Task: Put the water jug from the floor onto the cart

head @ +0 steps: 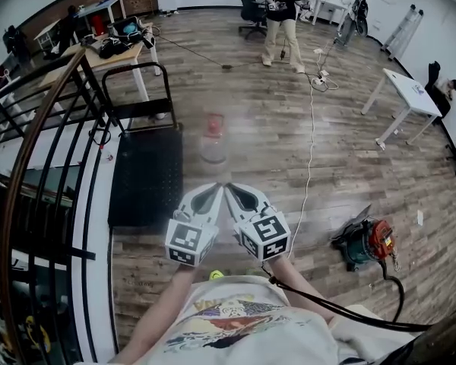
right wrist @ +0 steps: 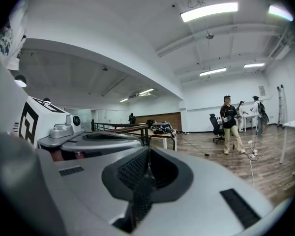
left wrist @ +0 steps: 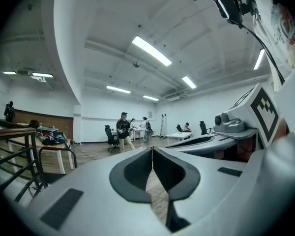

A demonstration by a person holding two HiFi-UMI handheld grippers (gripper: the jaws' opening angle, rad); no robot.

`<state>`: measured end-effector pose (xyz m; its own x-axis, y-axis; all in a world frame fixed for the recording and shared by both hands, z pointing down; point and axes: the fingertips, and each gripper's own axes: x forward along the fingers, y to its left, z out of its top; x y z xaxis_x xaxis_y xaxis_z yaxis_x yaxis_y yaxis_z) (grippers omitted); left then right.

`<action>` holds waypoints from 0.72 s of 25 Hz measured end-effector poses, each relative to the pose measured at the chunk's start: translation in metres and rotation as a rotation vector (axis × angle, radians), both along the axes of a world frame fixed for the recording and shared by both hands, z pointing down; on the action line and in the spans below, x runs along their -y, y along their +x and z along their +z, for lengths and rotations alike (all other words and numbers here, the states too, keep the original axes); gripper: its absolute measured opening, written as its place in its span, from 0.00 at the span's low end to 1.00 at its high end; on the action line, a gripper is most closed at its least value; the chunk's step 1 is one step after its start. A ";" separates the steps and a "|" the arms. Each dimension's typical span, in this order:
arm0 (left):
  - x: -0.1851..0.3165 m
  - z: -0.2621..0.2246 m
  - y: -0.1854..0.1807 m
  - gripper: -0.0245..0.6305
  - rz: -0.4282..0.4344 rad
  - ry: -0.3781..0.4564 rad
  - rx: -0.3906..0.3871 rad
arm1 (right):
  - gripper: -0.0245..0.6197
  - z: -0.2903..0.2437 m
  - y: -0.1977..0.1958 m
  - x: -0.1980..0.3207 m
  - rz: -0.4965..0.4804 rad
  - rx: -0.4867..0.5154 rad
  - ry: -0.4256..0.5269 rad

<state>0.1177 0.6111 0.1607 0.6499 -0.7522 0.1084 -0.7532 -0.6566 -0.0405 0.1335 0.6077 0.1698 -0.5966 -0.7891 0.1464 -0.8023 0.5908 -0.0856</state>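
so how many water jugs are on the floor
1. The water jug stands on the floor just right of the cart; others may be hidden.

I see a bright, evenly lit room. Long ceiling strips [left wrist: 151, 50] wash it in cool white, and shadows on the wooden floor [head: 289, 128] are faint. In my head view the water jug [head: 213, 139] is smeared by blur. Fisheye distortion bows the railing [head: 42, 124] at the left, and the corners of all three views go black.
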 end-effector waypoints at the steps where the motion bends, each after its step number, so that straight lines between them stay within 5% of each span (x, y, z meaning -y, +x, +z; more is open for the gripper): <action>1: 0.001 0.000 -0.001 0.06 0.003 0.000 0.001 | 0.07 0.001 -0.001 0.001 0.009 0.001 -0.004; 18: 0.054 0.025 -0.008 0.06 0.007 -0.080 -0.006 | 0.07 0.026 -0.010 0.053 -0.017 -0.002 -0.069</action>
<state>0.1098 0.5568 0.1859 0.6563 -0.7366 0.1634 -0.7484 -0.6630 0.0169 0.1233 0.5544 0.1954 -0.6093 -0.7668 0.2017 -0.7926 0.5968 -0.1252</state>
